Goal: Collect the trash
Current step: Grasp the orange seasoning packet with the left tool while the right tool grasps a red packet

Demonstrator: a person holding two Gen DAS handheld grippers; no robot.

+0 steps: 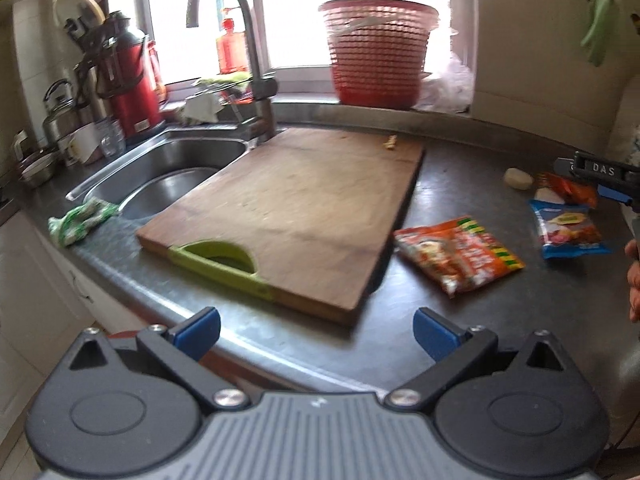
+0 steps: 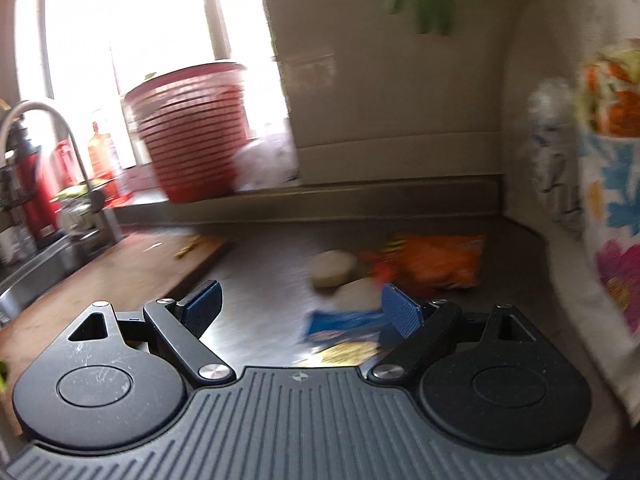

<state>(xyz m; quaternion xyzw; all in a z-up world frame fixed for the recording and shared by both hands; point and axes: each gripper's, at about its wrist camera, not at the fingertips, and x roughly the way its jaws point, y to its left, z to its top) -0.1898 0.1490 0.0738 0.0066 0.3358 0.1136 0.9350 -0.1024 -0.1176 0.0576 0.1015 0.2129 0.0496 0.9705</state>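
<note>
Several snack wrappers lie on the dark counter right of the wooden cutting board: a red-orange packet, a blue packet and an orange packet. A green-white crumpled wrapper rests at the sink's front edge. My left gripper is open near the counter's front edge, nothing between its fingers. My right gripper is open, hovering above the blue packet, with the orange packet beyond it. The right gripper also shows at the left wrist view's right edge.
A steel sink with a tall faucet sits left. A red basket stands on the windowsill. Two pale round lumps lie by the orange packet. A red thermos and kettle stand far left. A floral cloth hangs right.
</note>
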